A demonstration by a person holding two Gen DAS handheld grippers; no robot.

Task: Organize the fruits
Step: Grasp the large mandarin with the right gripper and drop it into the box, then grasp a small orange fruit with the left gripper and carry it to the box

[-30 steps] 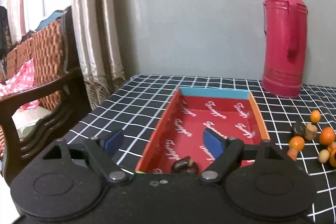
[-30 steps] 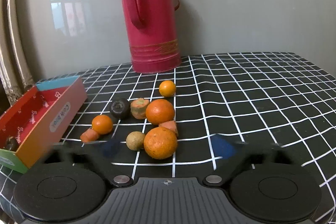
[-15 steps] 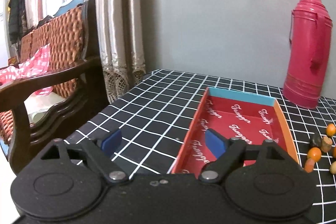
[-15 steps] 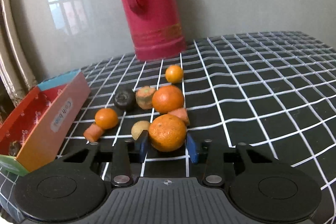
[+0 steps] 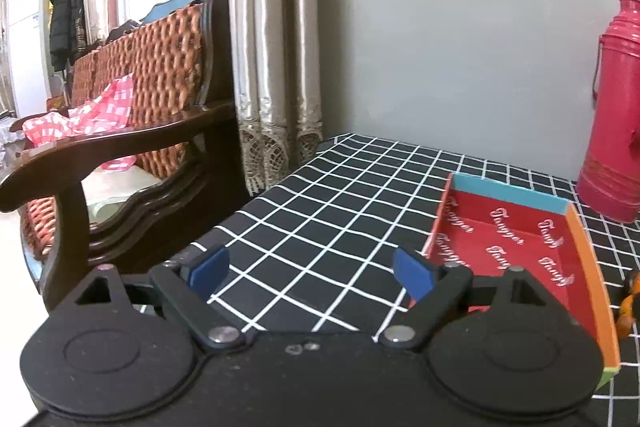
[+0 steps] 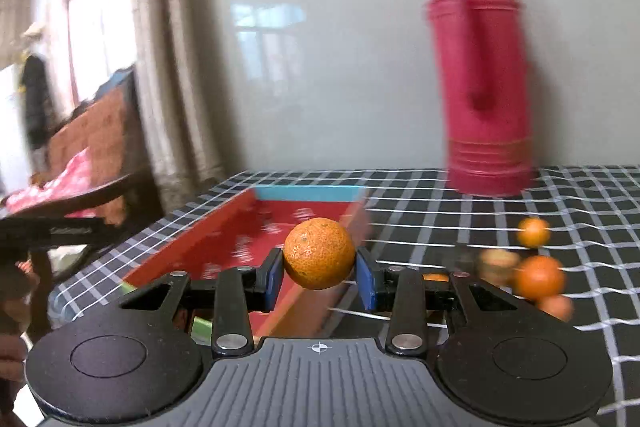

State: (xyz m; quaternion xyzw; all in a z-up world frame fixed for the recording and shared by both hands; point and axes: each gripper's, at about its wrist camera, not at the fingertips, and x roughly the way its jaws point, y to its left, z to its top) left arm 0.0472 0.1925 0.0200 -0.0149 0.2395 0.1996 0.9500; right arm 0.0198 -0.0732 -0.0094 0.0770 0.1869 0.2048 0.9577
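Note:
My right gripper (image 6: 320, 277) is shut on an orange (image 6: 319, 253) and holds it in the air above the near right wall of the red box (image 6: 240, 247). Several small fruits (image 6: 538, 277) lie on the checked cloth to the right. My left gripper (image 5: 310, 273) is open and empty over the cloth, left of the red box (image 5: 516, 247). One orange fruit (image 5: 630, 301) shows at the right edge of the left wrist view.
A red thermos (image 6: 486, 83) stands at the back near the wall; it also shows in the left wrist view (image 5: 614, 111). A wooden chair (image 5: 132, 131) with a pink cloth stands off the table's left edge, beside curtains (image 5: 276, 59).
My right gripper closed on the orange, lifted it and swung left toward the red box. My left gripper moved left, away from the box, and stayed open.

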